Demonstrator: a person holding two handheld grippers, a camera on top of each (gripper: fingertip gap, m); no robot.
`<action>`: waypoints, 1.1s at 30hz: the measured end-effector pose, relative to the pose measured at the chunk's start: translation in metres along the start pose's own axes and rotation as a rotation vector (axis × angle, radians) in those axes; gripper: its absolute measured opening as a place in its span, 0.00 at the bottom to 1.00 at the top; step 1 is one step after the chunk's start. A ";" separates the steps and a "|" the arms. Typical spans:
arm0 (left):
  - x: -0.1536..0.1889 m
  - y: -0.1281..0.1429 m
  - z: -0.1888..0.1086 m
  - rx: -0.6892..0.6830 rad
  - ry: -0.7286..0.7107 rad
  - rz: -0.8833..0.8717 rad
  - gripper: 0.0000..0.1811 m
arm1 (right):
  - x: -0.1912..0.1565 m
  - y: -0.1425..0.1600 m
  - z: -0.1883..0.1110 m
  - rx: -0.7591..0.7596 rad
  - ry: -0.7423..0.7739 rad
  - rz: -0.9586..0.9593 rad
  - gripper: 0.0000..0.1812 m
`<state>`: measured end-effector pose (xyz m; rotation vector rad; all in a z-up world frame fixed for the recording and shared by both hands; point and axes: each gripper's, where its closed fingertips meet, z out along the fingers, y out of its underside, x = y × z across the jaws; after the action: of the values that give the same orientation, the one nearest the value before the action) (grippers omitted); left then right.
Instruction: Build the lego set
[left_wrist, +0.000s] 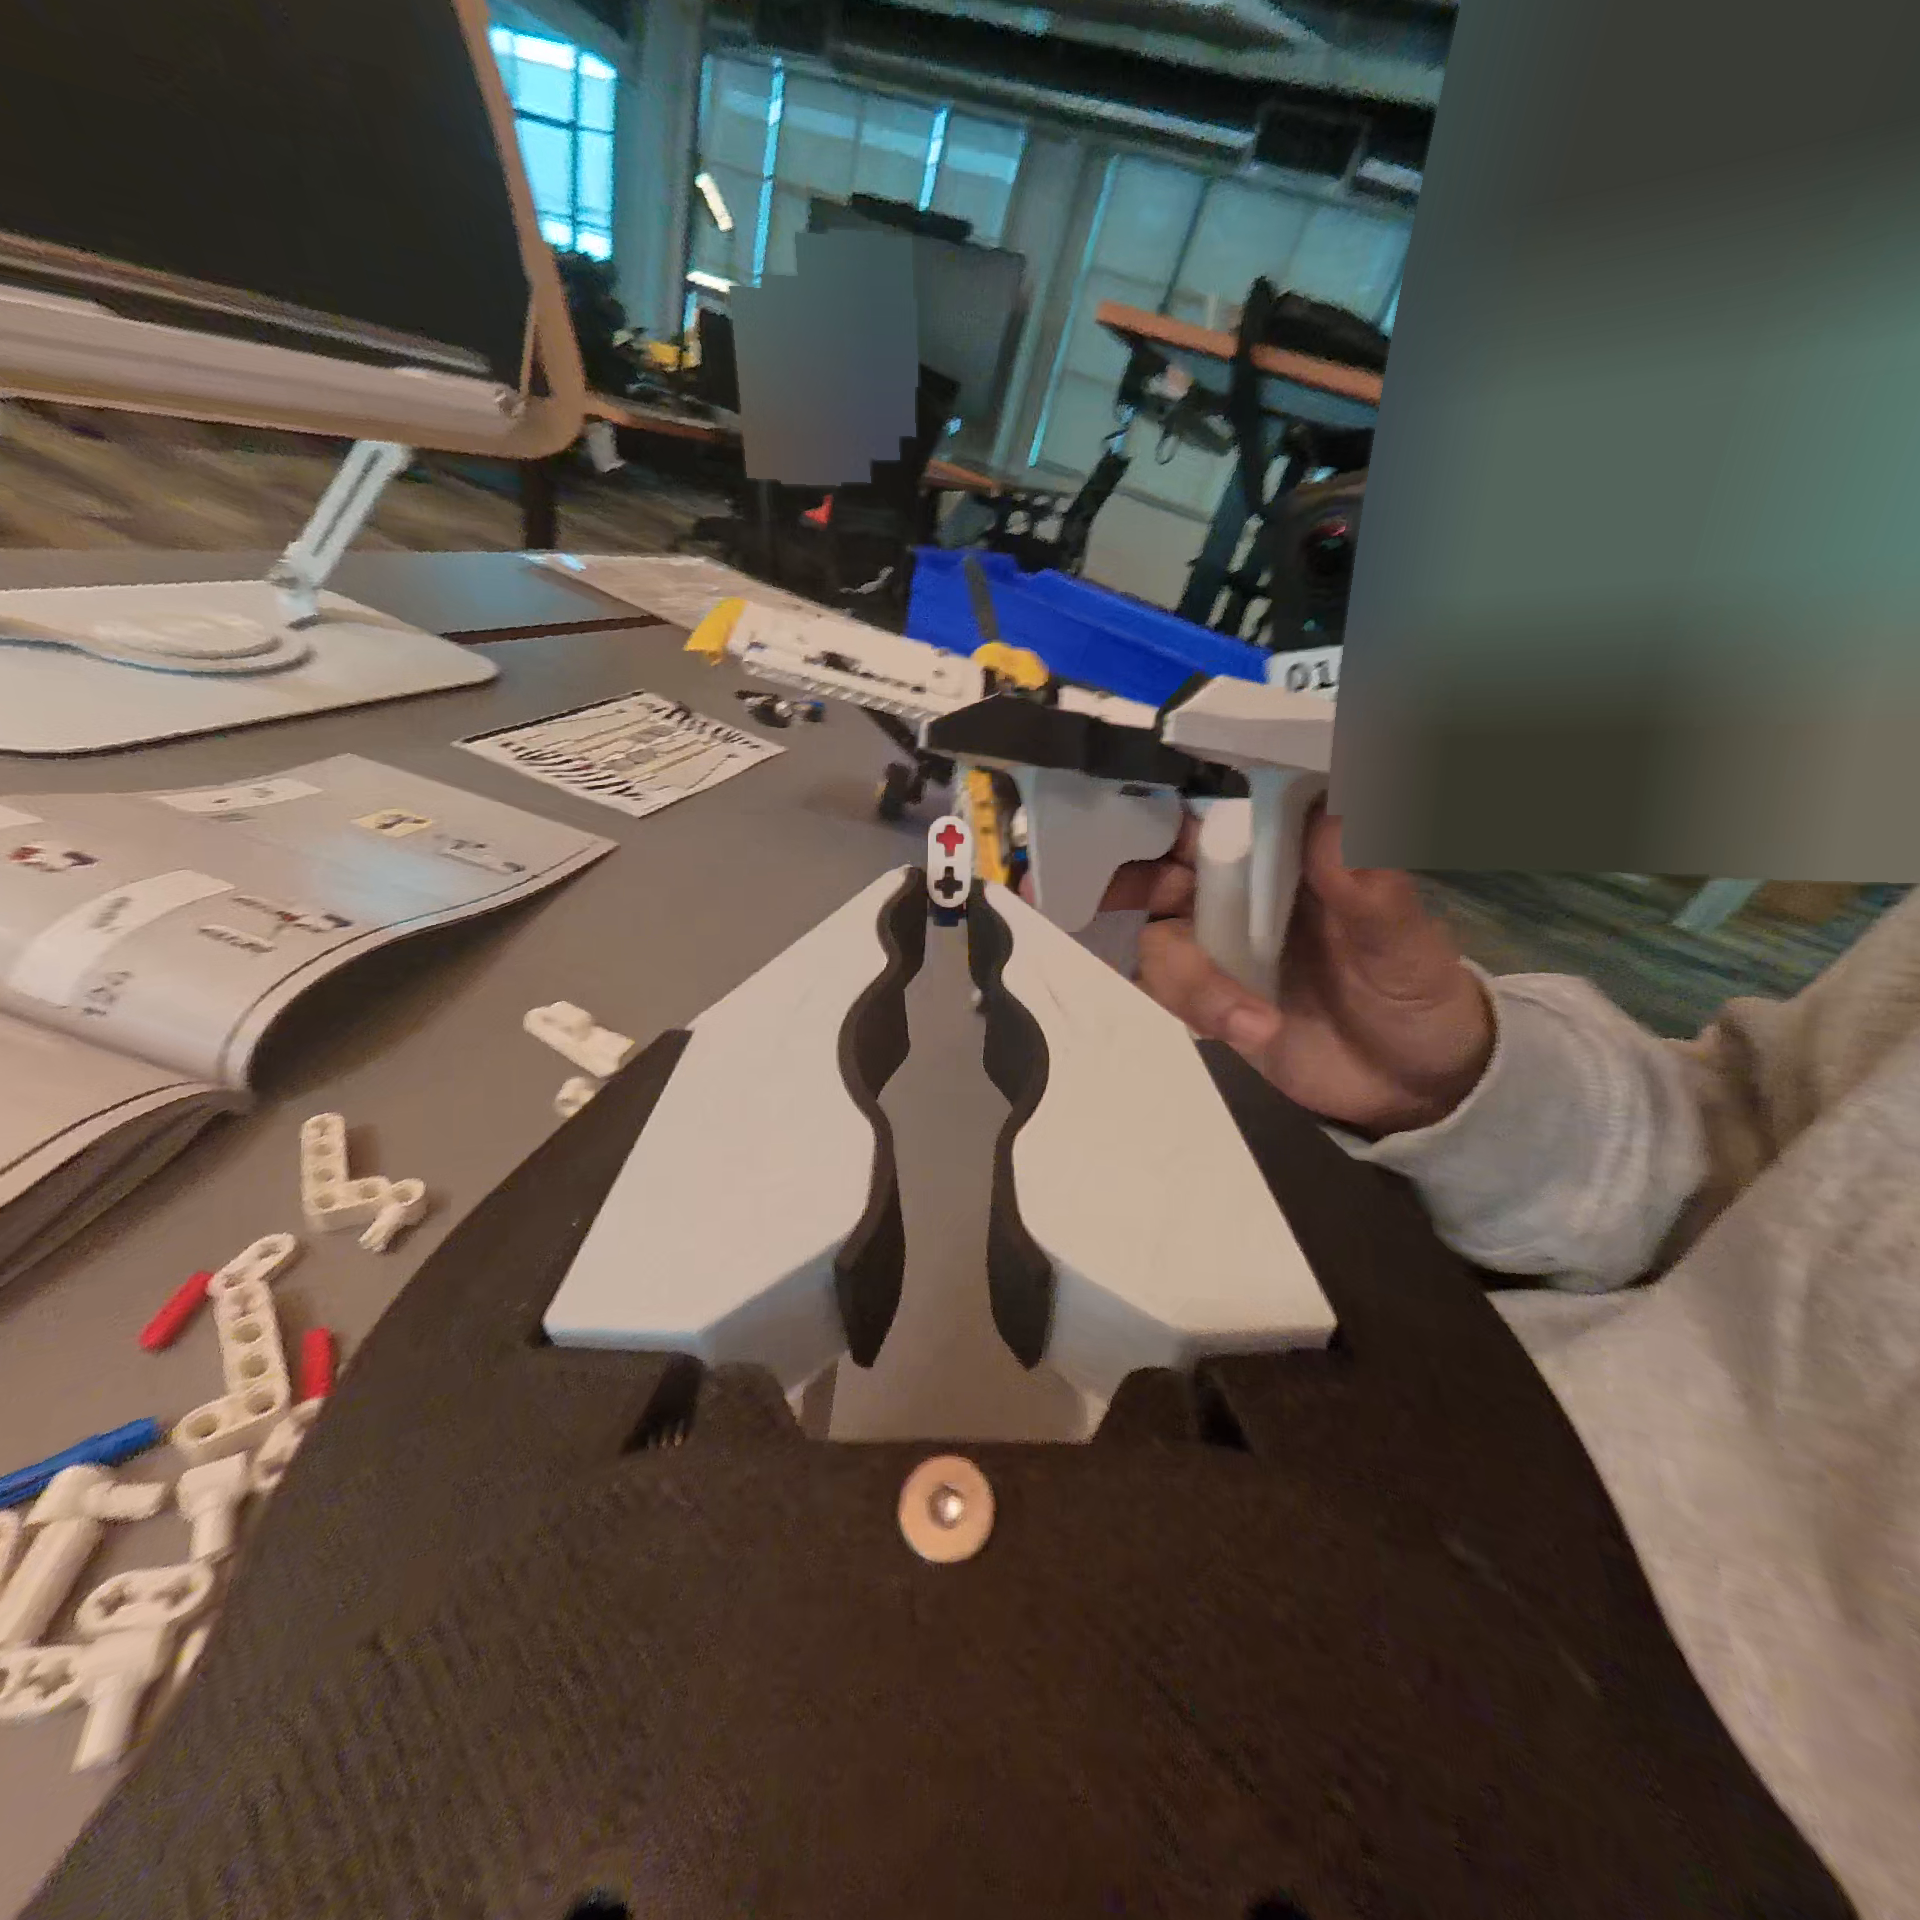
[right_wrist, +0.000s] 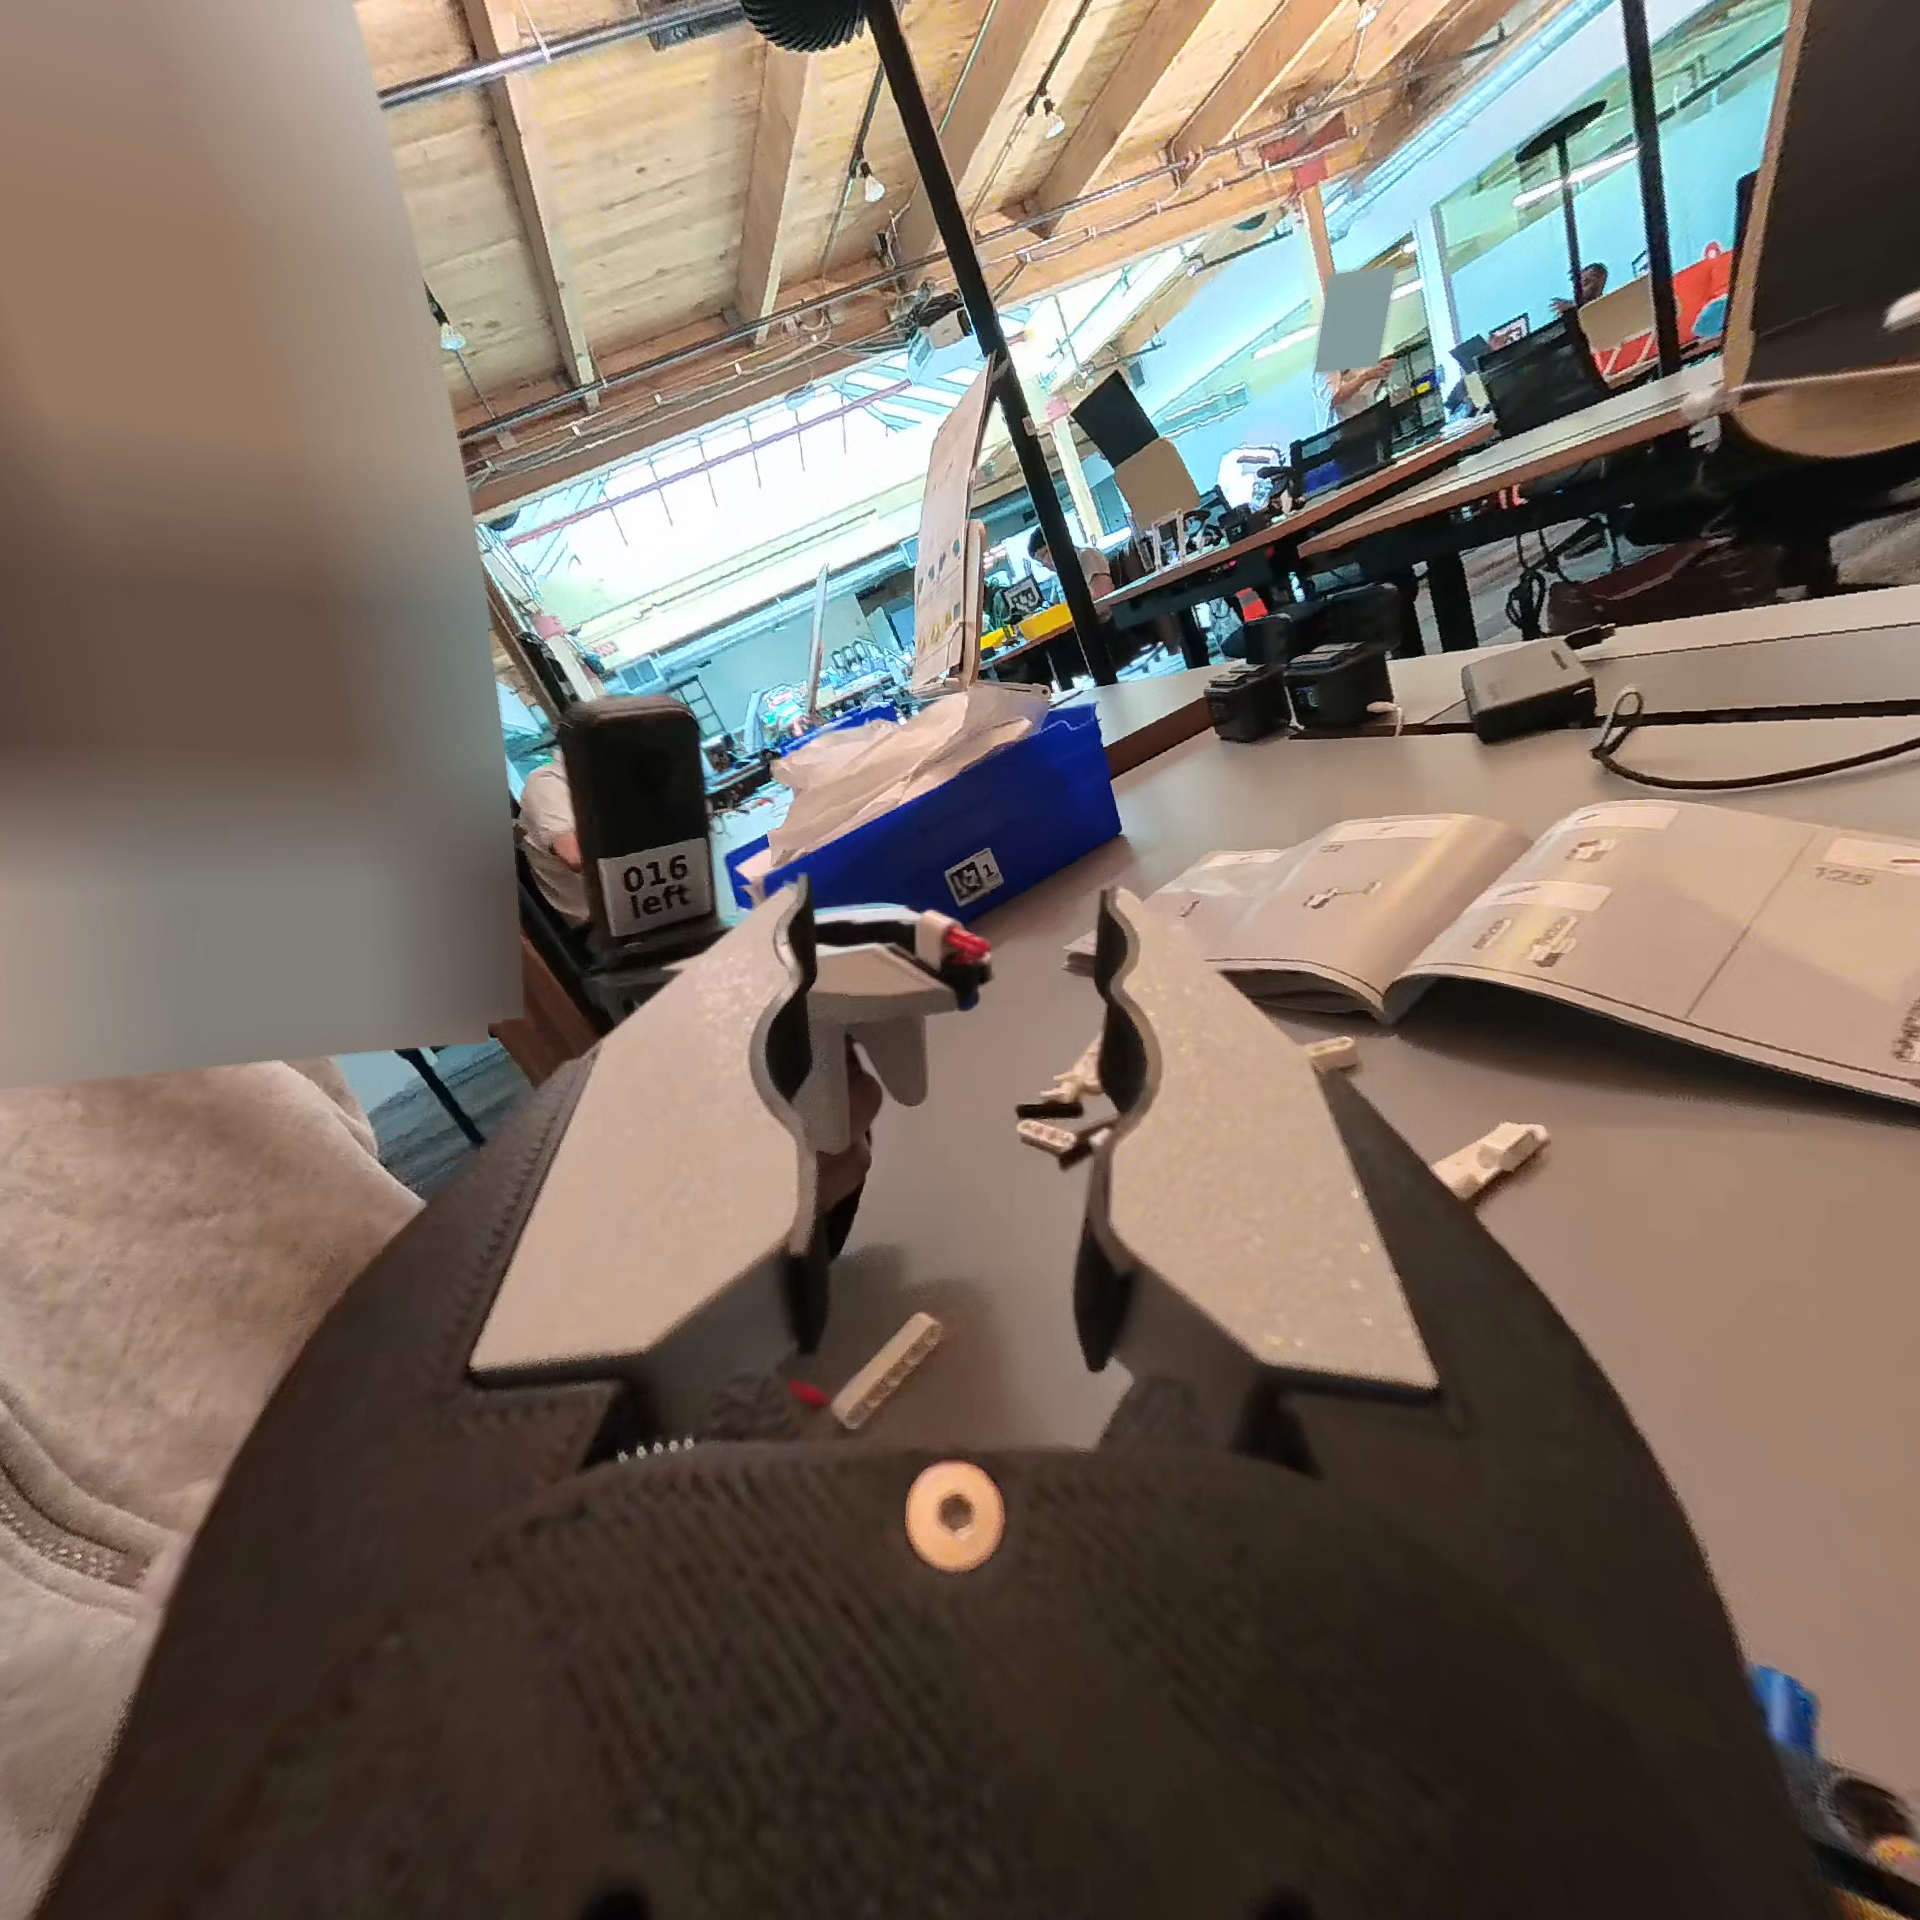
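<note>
The left gripper (left_wrist: 948, 904) is closed almost to its tips on a small white connector piece (left_wrist: 949, 860); the piece stands upright between the fingertips, showing a red cross-shaped axle end above a black one, and a bit of blue shows just below it; the gripper is raised above the grey table (left_wrist: 727, 831) and points forward toward the far side.

The right gripper (right_wrist: 956, 925) stands wide open, its two grey fingers (right_wrist: 1236, 1164) well apart with nothing between them; in the left wrist view it shows farther off, held by a hand (left_wrist: 1320, 997) wrapped around its pale handle, the forearm in a light grey sleeve (left_wrist: 1579, 1132) coming in from the right; whether that gripper touches the model there I cannot tell.

The partly built lego model (left_wrist: 862, 665), white with yellow parts, lies on the table beyond the left gripper's tips, just in front of a blue bin (left_wrist: 1091, 623); loose white beams (left_wrist: 249, 1340), red pins (left_wrist: 175, 1311) and a blue axle (left_wrist: 73, 1449) are scattered on the table at the left; an open instruction booklet (left_wrist: 208, 935) lies beyond them, with a sticker sheet (left_wrist: 623, 748) farther back; in the right wrist view a white beam (right_wrist: 883, 1369) lies on the table between the open fingers.
</note>
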<state>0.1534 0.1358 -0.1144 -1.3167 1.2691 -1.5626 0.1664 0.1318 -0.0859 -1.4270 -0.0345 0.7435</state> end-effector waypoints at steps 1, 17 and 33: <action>-0.003 0.004 0.001 -0.022 -0.028 0.024 0.03 | 0.002 0.003 0.001 -0.003 0.009 -0.016 0.29; -0.019 0.013 -0.006 -0.060 -0.140 0.060 0.03 | 0.012 0.042 0.006 -0.219 0.190 -0.362 0.25; -0.034 0.015 -0.010 -0.074 -0.221 0.061 0.03 | -0.006 0.029 0.022 -0.047 0.238 -0.472 0.35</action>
<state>0.1500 0.1664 -0.1380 -1.4395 1.2254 -1.2992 0.1385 0.1470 -0.1056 -1.4694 -0.1979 0.1852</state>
